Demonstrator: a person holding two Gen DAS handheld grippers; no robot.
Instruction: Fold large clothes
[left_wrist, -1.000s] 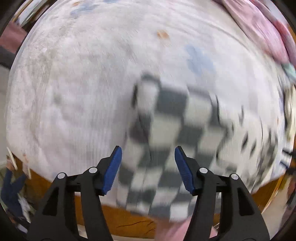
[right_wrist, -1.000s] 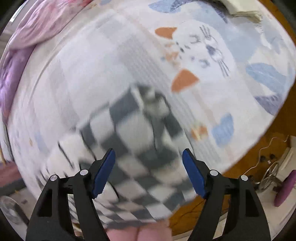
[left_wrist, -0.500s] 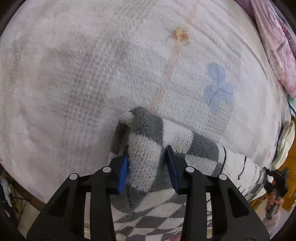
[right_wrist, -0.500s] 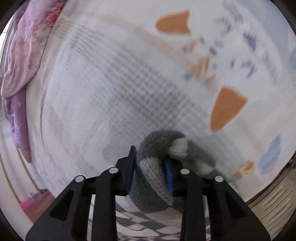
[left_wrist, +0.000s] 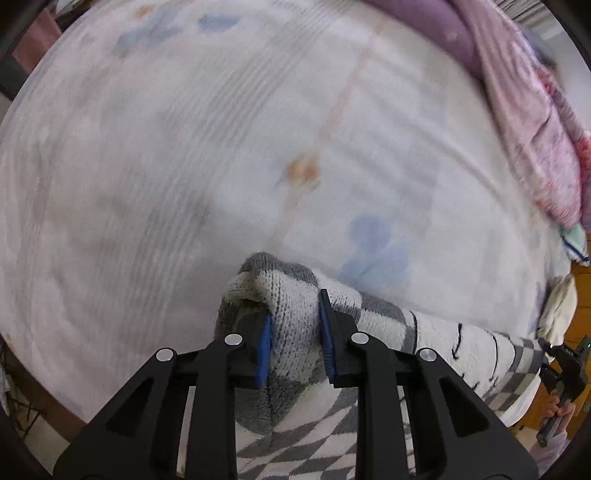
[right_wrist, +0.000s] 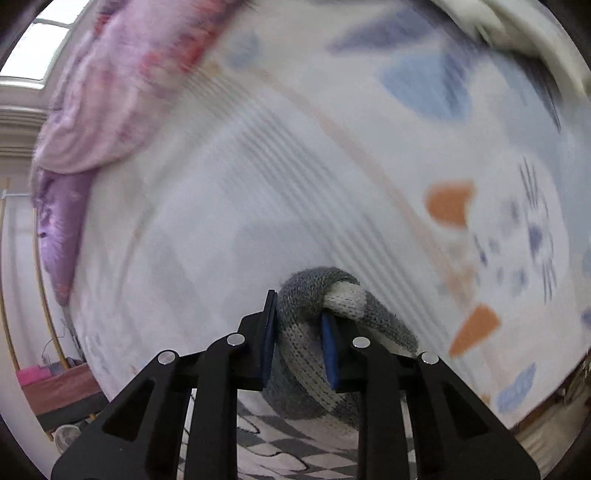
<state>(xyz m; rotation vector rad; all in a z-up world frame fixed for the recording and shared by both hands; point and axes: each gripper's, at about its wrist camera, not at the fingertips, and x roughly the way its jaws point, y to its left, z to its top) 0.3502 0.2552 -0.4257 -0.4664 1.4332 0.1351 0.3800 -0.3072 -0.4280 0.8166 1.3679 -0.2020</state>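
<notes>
A grey and white checkered knit sweater (left_wrist: 295, 310) is held up over a bed. My left gripper (left_wrist: 294, 332) is shut on a bunched corner of it. The sweater's edge stretches away to the right toward my right gripper (left_wrist: 561, 373), seen at the far right of the left wrist view. In the right wrist view my right gripper (right_wrist: 298, 332) is shut on another bunched corner of the sweater (right_wrist: 332, 295). More checkered fabric hangs below the fingers in both views.
The bed is covered by a white blanket (left_wrist: 221, 147) with blue and orange cat prints (right_wrist: 450, 203). A pink and purple quilt (left_wrist: 524, 110) is piled along one side of the bed and shows in the right wrist view (right_wrist: 110, 110). A wooden bed frame edge (left_wrist: 55, 406) lies below.
Both grippers closed on sweater corners a second ago. Since then they have lifted the sweater and moved forward over the bed, spreading its edge between them.
</notes>
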